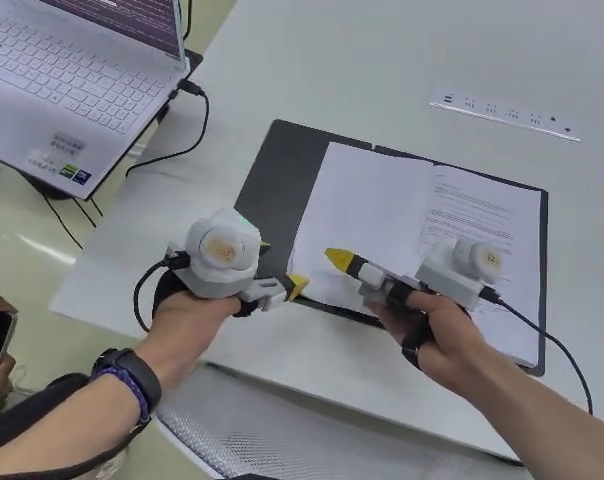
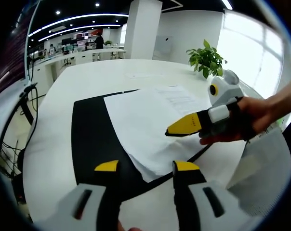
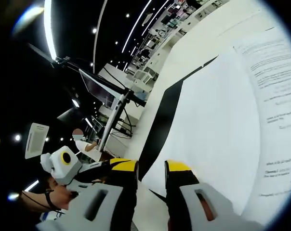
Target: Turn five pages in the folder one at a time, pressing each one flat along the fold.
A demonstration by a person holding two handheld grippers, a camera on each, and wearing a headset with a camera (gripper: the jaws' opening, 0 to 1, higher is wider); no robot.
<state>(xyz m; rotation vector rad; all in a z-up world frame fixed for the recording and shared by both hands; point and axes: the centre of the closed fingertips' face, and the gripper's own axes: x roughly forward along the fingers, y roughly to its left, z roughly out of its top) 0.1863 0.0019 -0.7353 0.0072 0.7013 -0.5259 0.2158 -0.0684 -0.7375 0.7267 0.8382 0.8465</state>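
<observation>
two jaws of the left gripper [image 2: 146,167] are standing well apart with nothing between them, their yellow tips hanging over the near left corner of the folder [image 1: 272,185], just above the black inside cover and the near corner of the blank page [image 1: 367,210]. the left hand [image 1: 187,315] is wrapping around it from the near side, with a dark band on the wrist. just to the right, the right gripper [image 3: 150,167] is showing only a narrow gap between its jaws and is gripping nothing; it is pointing left, and its yellow tip is hanging over the near edge of the blank page, close to the left gripper but apart from it. the right hand [image 1: 437,330] is holding it over the near edge of the printed page [image 1: 482,230]. the folder is lying open and flat on the white table [image 1: 382,80], blank page on the left of the fold and printed page on the right. farther out, a laptop [image 1: 72,80] is sitting at the far left with a black cable [image 1: 187,140] plugged into its side, a white power strip [image 1: 504,112] is lying at the far right, and in the left gripper view a potted plant [image 2: 206,57] is standing beyond the table.
</observation>
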